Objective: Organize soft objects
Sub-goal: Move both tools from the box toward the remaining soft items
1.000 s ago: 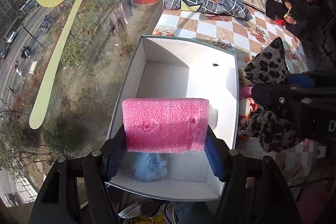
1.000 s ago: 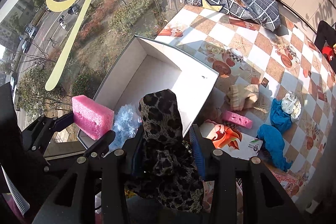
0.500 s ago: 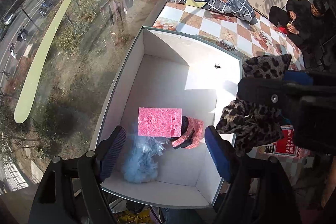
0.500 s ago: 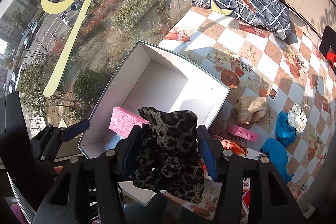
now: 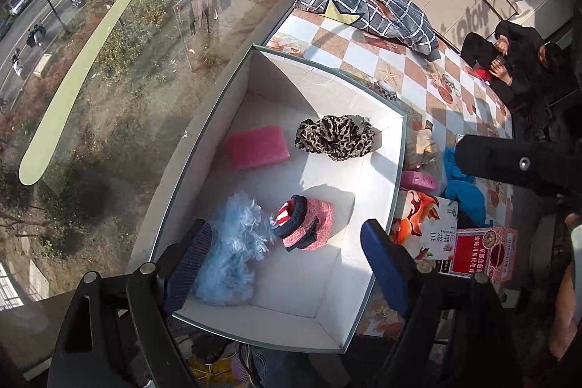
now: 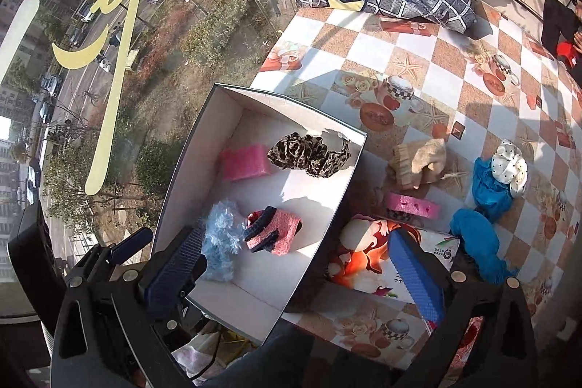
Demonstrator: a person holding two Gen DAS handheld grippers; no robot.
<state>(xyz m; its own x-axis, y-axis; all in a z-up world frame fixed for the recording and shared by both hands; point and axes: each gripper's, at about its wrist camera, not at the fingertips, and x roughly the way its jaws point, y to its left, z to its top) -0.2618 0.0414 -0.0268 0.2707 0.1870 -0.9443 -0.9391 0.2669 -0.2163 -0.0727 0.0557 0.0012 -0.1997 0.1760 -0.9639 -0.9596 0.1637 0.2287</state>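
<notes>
Blue-padded, my right tool (image 6: 305,264) is opening wide and empty; my left tool (image 5: 287,260) hangs wide, empty too. Below them the white box (image 5: 396,170) holds a leopard cloth (image 5: 334,138) at its far end, with a pink sponge (image 5: 256,148) to its left.

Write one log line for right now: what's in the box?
white cardboard box: pink foam sponge, leopard-print cloth, fluffy blue puff, pink knit slipper | left gripper: empty | right gripper: opening, empty
</notes>
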